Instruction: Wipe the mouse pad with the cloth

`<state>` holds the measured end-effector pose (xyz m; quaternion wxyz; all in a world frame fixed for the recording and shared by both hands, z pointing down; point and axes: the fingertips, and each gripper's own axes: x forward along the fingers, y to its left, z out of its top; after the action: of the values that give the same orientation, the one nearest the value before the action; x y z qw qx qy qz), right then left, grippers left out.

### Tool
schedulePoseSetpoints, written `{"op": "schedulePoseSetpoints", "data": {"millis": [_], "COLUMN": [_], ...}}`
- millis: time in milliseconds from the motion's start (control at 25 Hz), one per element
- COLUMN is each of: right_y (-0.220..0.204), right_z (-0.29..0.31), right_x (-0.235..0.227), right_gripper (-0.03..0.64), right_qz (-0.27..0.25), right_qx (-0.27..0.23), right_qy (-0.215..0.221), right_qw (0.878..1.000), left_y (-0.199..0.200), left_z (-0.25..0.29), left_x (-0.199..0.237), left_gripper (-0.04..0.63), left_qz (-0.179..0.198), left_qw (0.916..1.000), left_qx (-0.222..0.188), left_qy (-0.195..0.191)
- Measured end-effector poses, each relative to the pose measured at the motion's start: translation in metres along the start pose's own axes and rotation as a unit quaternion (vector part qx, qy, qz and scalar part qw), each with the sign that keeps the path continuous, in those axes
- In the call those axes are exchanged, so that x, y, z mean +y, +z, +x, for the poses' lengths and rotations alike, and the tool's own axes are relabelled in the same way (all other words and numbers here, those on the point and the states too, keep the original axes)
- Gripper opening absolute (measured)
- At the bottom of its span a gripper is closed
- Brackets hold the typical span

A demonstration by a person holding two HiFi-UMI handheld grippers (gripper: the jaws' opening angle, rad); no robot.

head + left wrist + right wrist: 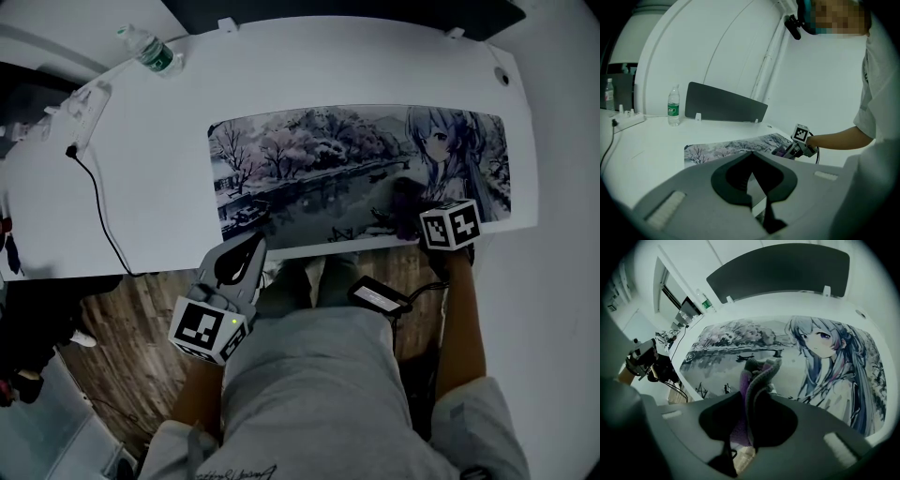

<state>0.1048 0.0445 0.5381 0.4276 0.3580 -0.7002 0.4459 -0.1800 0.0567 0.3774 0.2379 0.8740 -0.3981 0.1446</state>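
A long mouse pad (328, 169) printed with a winter scene and an anime girl lies on the white desk (159, 187). My right gripper (412, 211) is over the pad's near right part, shut on a bunched purple and grey cloth (405, 195). In the right gripper view the cloth (757, 376) sticks up between the jaws above the pad (740, 341). My left gripper (255, 242) hovers at the desk's front edge by the pad's near left corner, with its jaws closed together and nothing in them. The left gripper view shows the pad (726, 147) ahead and the right gripper (787, 151) beyond.
A water bottle (150, 49) stands at the back left of the desk. A power strip (84, 108) lies near it, and its black cable (98, 206) runs toward the front edge. A dark panel (724, 104) stands along the back. A black device (380, 297) rests on the person's lap.
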Motion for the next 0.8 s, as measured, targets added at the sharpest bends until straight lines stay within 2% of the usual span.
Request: {"op": "schedulePoseSetpoints", "data": {"millis": [200,320,800], "right_y": [0.01,0.016,0.043], "right_z": [0.015,0.025,0.064], "right_x": [0.035,0.066,0.166], "right_gripper": [0.091,0.091,0.091], "right_qz": [-0.017,-0.02,-0.105], "right_qx": [0.0,-0.002,0.017], "right_qy": [0.017,0.045,0.081], "right_qw": [1.0,0.999,0.991], "left_y": [-0.006,-0.01,-0.025], "left_z": [-0.025,-0.04,-0.092], "left_x": [0.018,0.027,0.064], "left_gripper": [0.018,0.018,0.019], "left_qz": [-0.004,-0.009,-0.034], "left_qw": [0.9998,0.9996,0.9966], "left_qx": [-0.005,-0.01,-0.028], "left_qy": [0.017,0.025,0.07]}}
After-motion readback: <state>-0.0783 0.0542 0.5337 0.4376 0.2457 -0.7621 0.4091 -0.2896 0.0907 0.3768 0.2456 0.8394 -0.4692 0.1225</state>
